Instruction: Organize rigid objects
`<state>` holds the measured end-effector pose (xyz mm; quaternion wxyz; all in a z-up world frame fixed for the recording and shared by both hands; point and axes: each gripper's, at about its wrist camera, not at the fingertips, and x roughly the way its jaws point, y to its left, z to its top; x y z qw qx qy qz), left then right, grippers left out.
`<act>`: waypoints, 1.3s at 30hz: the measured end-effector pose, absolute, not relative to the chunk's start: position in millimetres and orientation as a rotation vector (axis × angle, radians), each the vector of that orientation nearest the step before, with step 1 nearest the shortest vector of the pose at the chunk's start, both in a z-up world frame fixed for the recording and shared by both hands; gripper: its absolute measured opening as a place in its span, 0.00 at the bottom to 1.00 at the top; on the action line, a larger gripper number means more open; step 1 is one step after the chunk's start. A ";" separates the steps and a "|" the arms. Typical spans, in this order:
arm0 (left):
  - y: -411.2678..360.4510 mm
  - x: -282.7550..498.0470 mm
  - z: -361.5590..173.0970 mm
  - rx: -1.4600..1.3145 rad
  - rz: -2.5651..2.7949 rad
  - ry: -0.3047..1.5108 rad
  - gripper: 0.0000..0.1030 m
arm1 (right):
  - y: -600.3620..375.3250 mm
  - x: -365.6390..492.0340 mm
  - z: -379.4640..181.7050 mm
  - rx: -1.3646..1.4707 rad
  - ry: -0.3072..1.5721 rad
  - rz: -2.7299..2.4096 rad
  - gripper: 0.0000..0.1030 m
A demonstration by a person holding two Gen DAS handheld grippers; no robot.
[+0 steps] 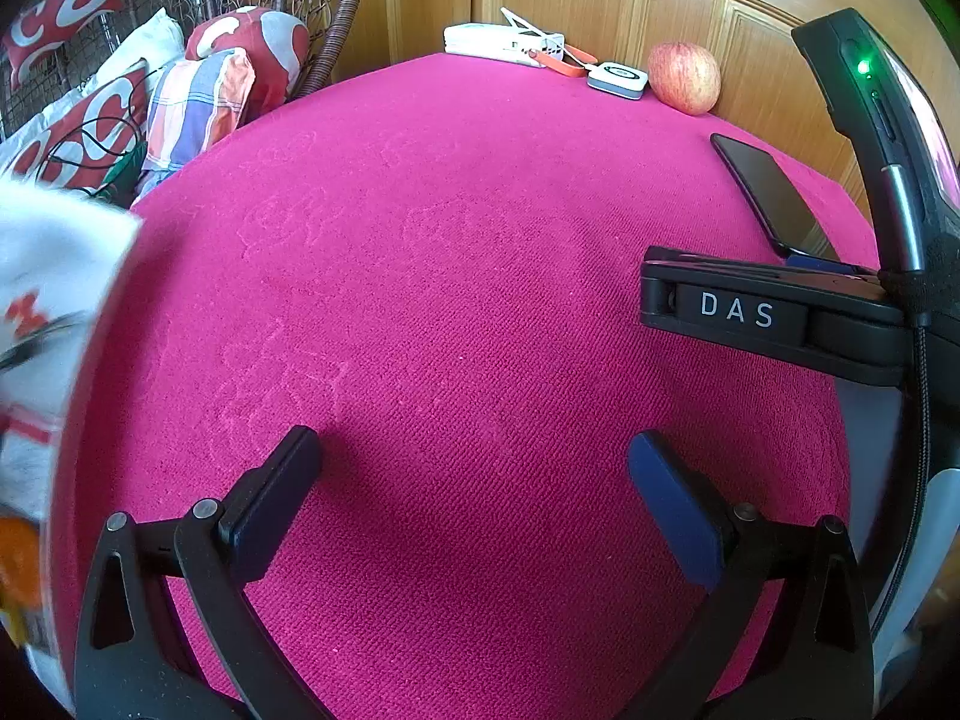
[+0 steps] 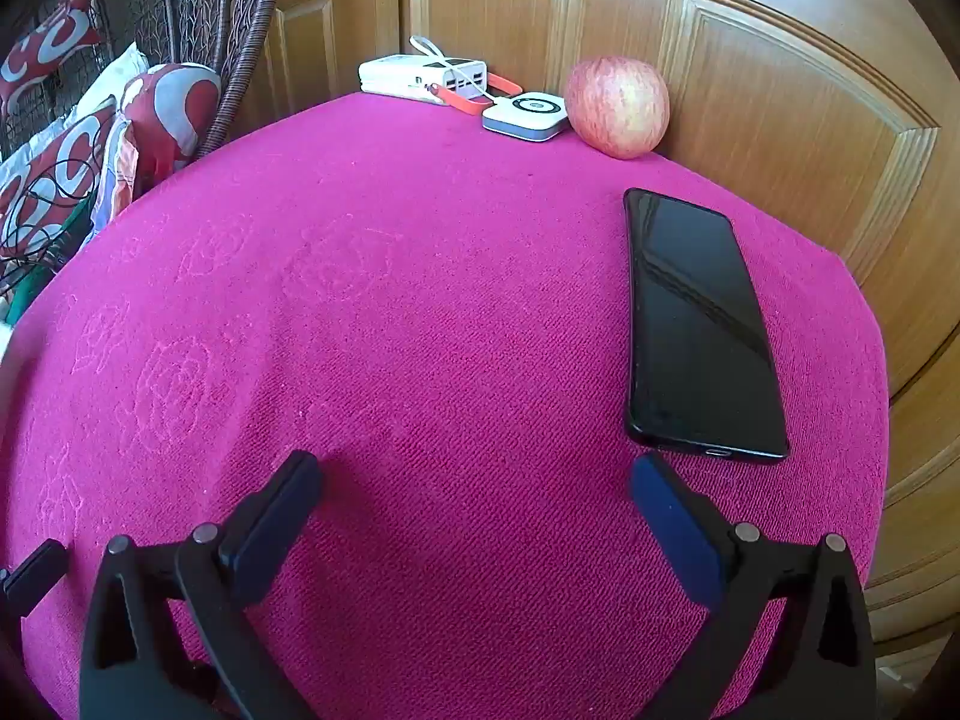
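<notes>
Setting: magenta woven tablecloth [image 2: 420, 330] before wooden panelled doors [image 2: 780, 90].
Phone: black glossy slab smartphone [image 2: 699, 324], right of frame, lying flat.
Far edge: white power bank [image 2: 420, 79], white square charger pad [image 2: 526, 114] and red apple [image 2: 618, 105], clustered at upper centre.
Right gripper [image 2: 474, 486]: jaws spread wide, empty, just below the phone's near end.
Left gripper [image 1: 474, 462]: jaws spread wide, empty.
Advice: probably straddle the phone's long edges before closing.

One apple [image 2: 617, 105], one phone [image 2: 699, 324], one power bank [image 2: 420, 78], one small white puck-like device [image 2: 527, 115] (kind unclear).
</notes>
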<state>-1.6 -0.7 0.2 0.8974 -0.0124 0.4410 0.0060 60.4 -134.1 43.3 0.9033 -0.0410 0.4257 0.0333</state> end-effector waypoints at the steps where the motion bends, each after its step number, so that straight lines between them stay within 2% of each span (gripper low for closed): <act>1: -0.8 -1.9 0.3 -0.026 0.012 0.913 1.00 | -134.0 60.3 43.3 -0.084 0.879 0.069 1.00; 39: 0.2 -3.3 -0.8 -0.023 0.014 0.905 1.00 | -131.9 60.6 43.2 -0.081 0.865 0.068 1.00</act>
